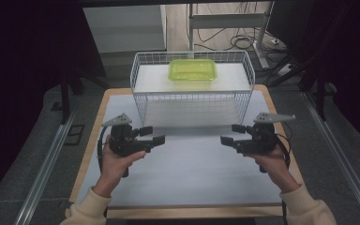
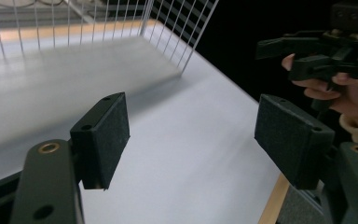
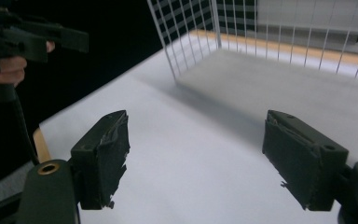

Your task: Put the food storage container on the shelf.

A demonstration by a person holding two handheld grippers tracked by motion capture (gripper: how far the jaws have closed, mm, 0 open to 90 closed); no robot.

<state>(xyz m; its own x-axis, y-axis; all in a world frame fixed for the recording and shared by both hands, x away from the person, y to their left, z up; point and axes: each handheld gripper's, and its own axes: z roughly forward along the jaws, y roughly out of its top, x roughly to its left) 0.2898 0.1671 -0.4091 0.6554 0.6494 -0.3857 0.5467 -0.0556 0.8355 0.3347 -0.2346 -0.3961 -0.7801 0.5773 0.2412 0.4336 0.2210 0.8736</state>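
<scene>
The left tongs (image 1: 155, 135) are held wide apart with nothing between the pads, as the left gripper view confirms (image 2: 193, 140). The right tongs (image 1: 229, 134) are likewise spread wide and empty (image 3: 196, 156). Both are held above the bare white tabletop (image 1: 192, 164), tips turned inward toward each other with a clear gap between them.

Just beyond both tongs stands a white wire basket (image 1: 138, 75), its near wall a short way ahead of the tips. A green lidded container (image 1: 192, 70) is seen lying flat on the raised white shelf (image 1: 150, 79) at the far side of the basket, well apart from both tongs and roughly midway between them.

The step in hand is judged to be a start posture: nothing is gripped and no approach is committed. The next move would call for one or both tongs to be carried forward and over the near wire wall, kept wide, then lowered to the container's edges before closing.
</scene>
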